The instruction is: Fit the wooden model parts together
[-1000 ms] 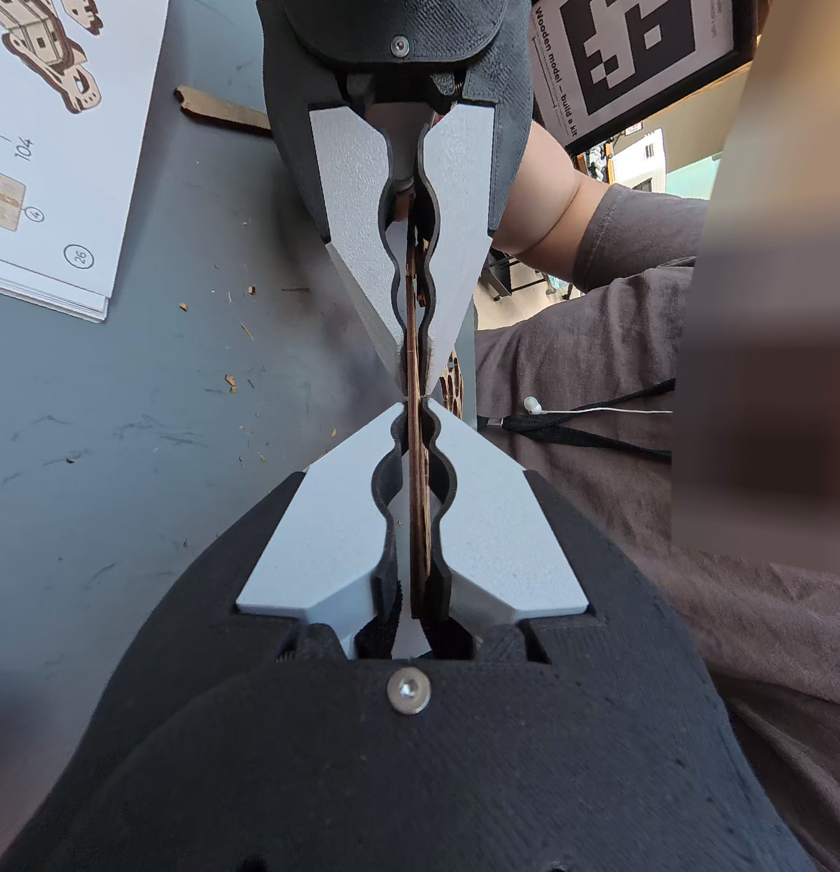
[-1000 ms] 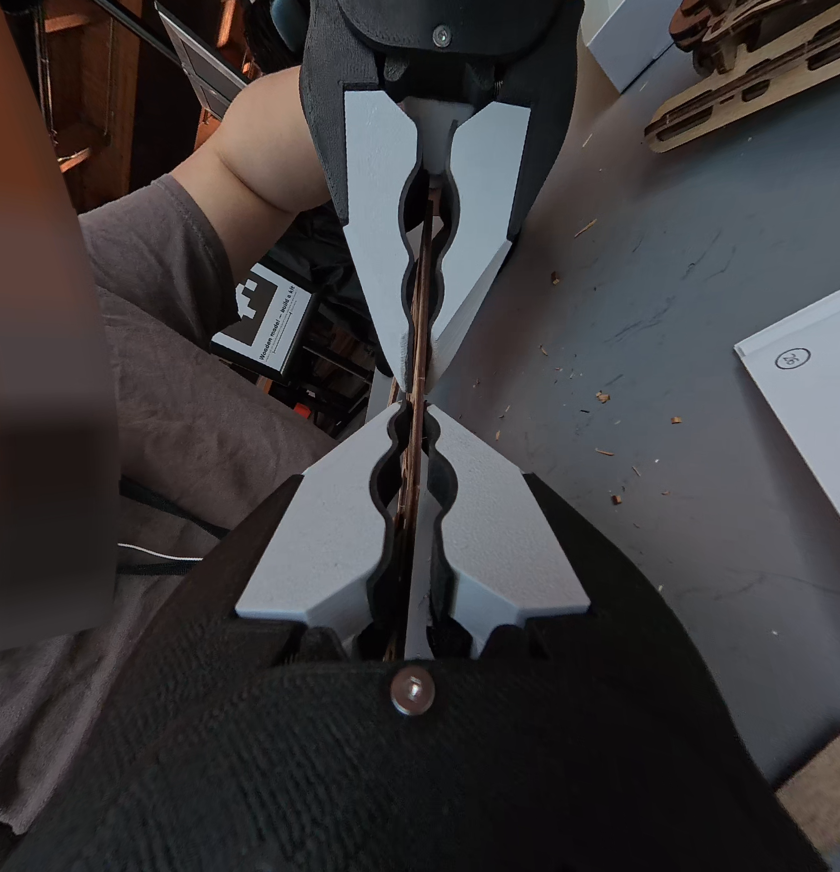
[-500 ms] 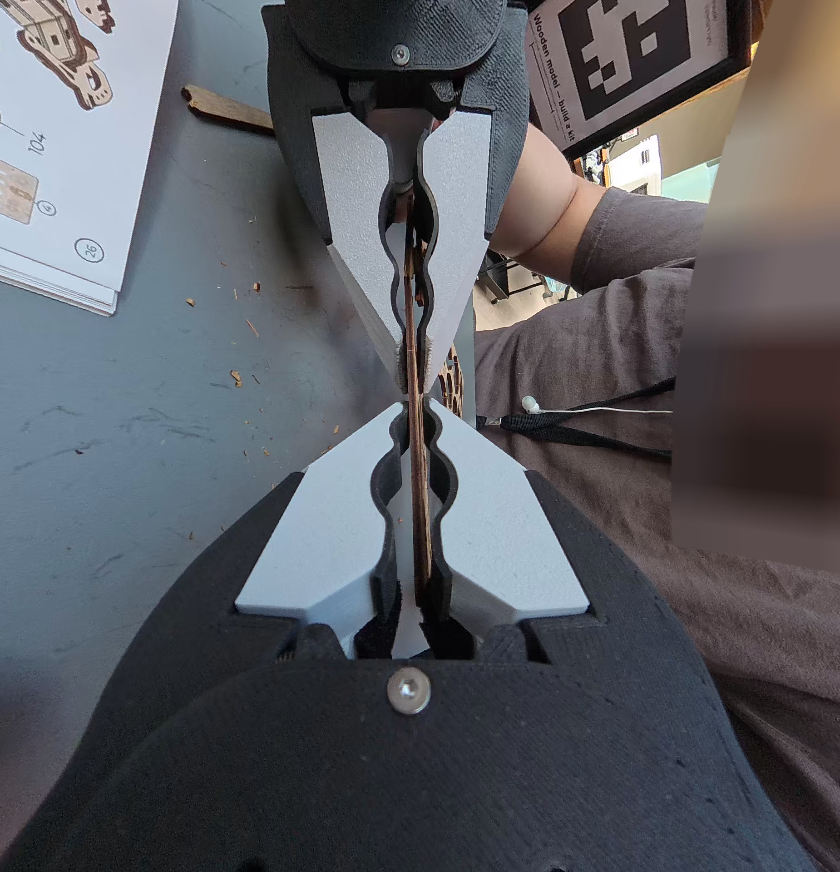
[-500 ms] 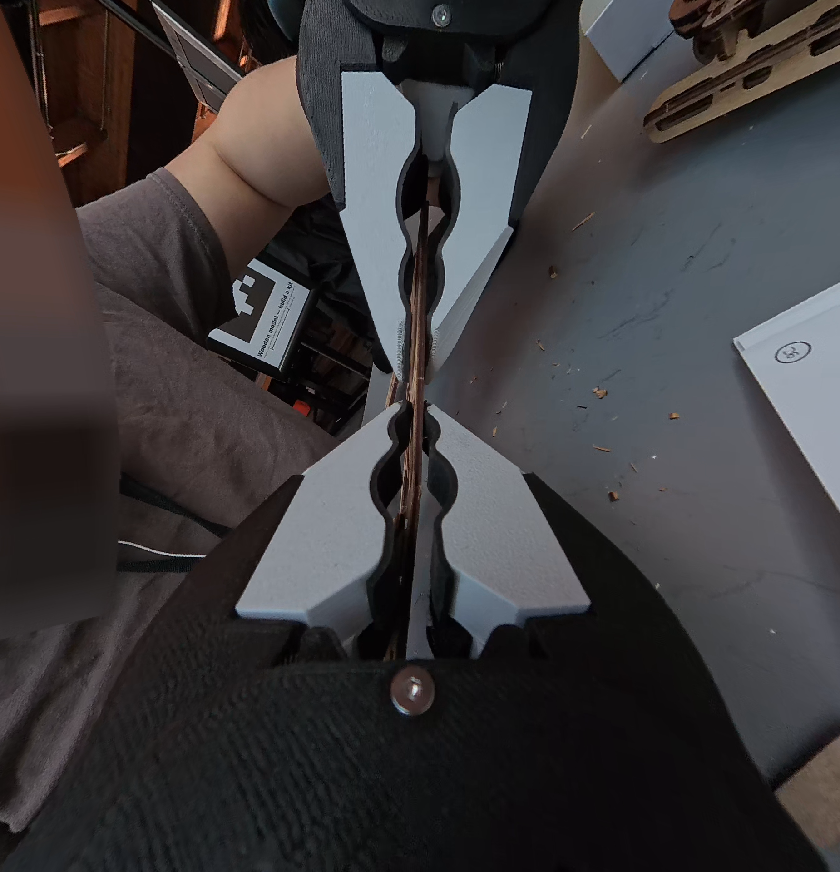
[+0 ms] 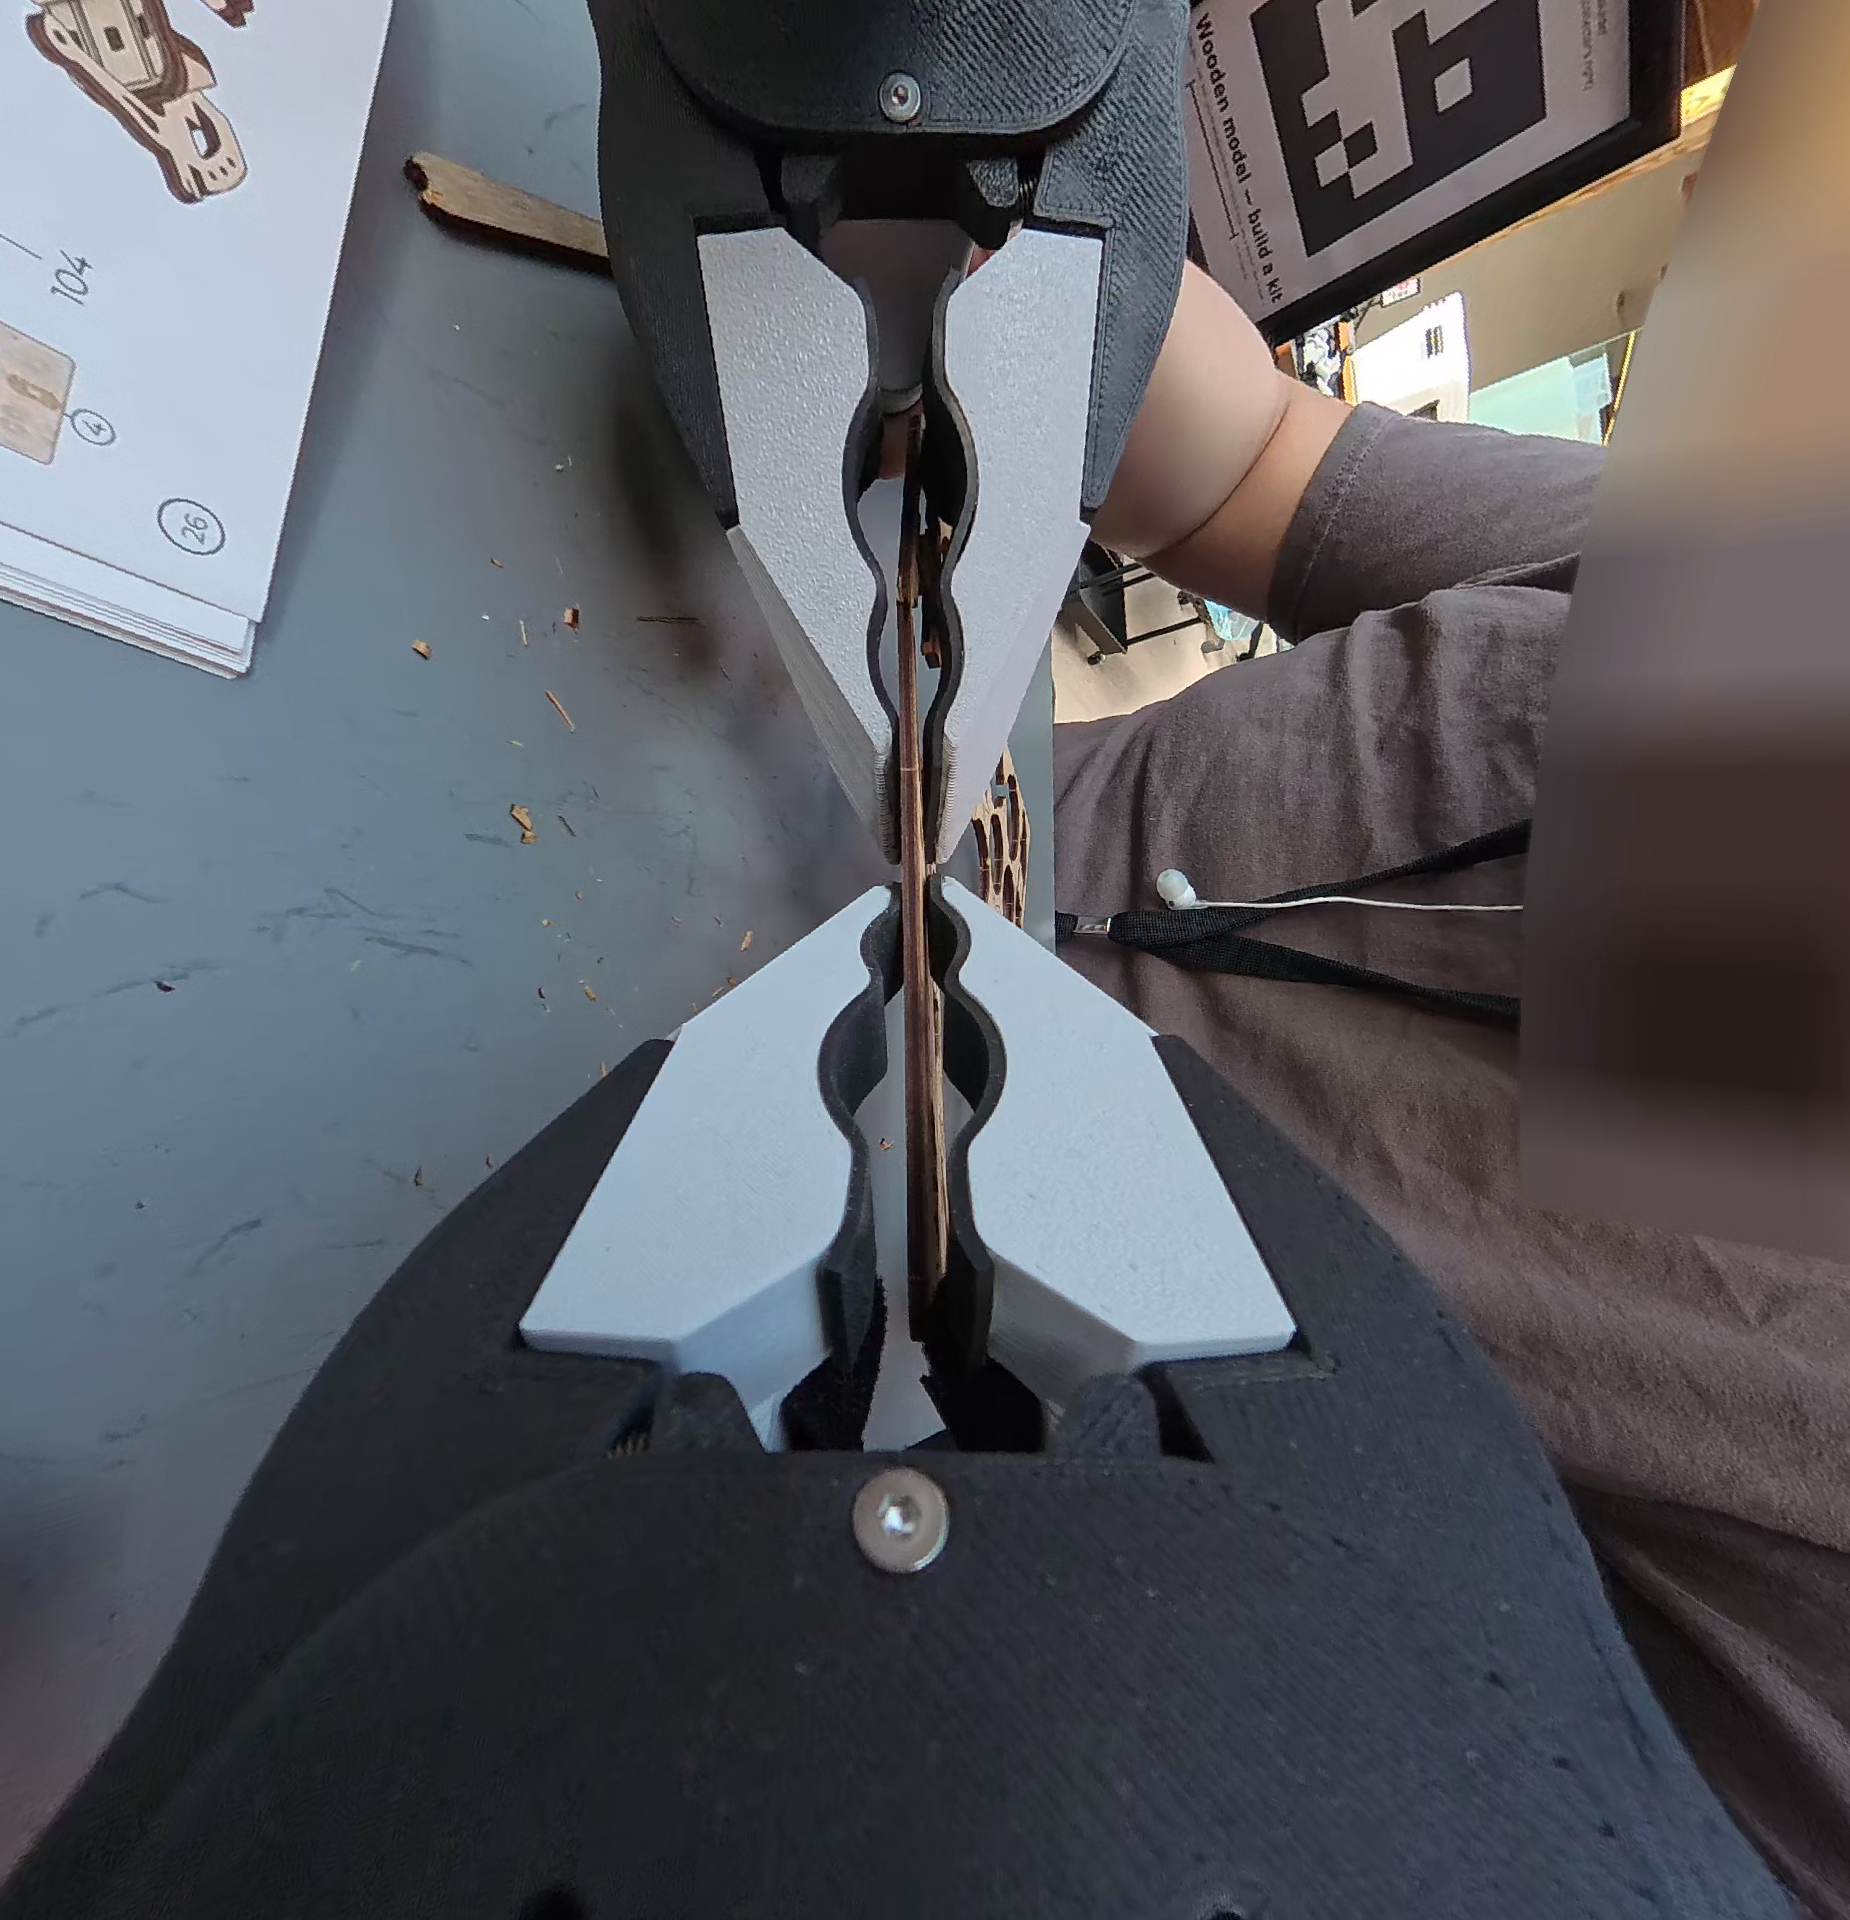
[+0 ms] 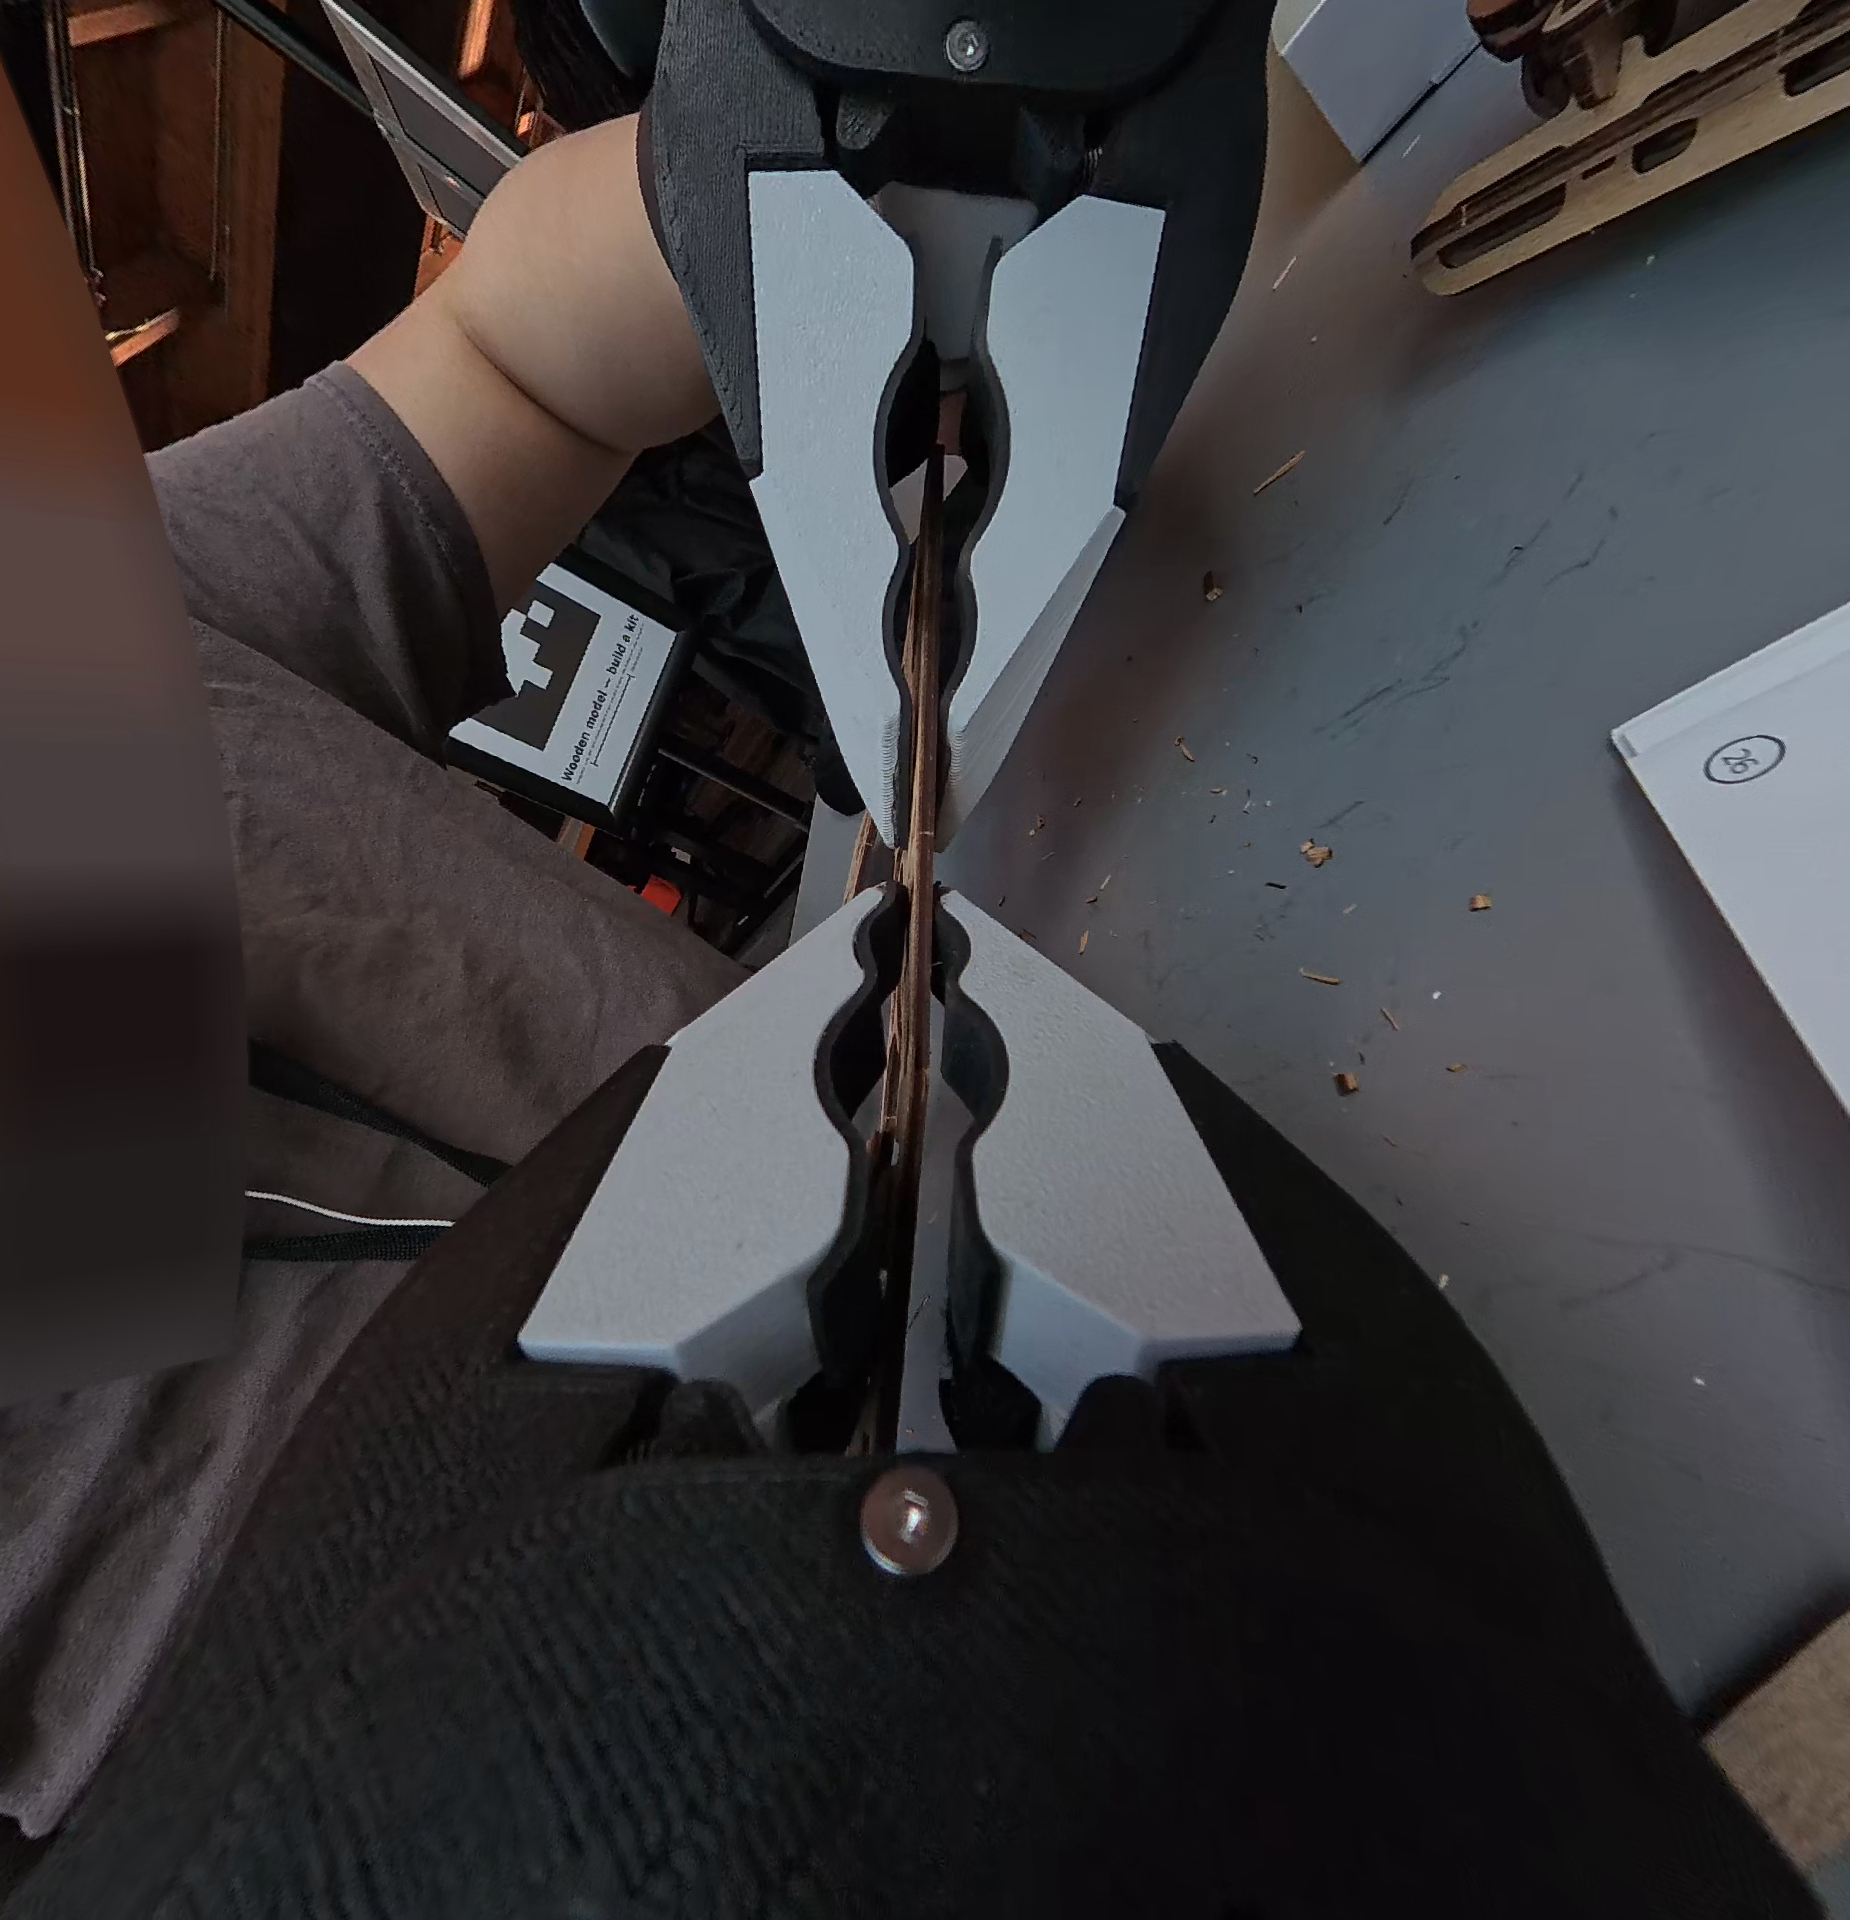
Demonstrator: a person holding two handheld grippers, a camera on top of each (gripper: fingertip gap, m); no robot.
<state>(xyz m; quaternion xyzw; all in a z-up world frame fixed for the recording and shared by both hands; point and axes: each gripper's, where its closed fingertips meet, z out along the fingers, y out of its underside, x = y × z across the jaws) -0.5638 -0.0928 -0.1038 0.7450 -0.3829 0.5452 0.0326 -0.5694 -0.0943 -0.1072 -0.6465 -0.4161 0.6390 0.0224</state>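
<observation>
A: Both tongs were clamped hard! The left gripper (image 5: 910, 894) faced the right gripper (image 6: 913, 896) tip to tip, and each was squeezed onto the same thin wooden piece (image 5: 913, 769), which was held edge-on between them above the near edge of the grey table (image 5: 225, 987).

B: Could you make out its shape?

A: Hardly. Only the narrow edge showed, plus a sliver with round cut-outs peeking past the fingers (image 5: 1014, 842). Whether it was one sheet or several layered, I couldn't tell.

B: And around it?

A: One instruction booklet (image 5: 142, 343), cut off by the frame. One stray wooden strip (image 5: 505, 213), half hidden behind the far gripper. One perforated wooden sheet (image 6: 1648, 135) at the far corner, also cropped. Wood chips (image 6: 1316, 854) were scattered, too many to count.

B: The person?

A: A grey shirt (image 5: 1316, 1091), one white earbud (image 5: 1172, 888) dangling, and one framed marker card (image 5: 1420, 125).
</observation>
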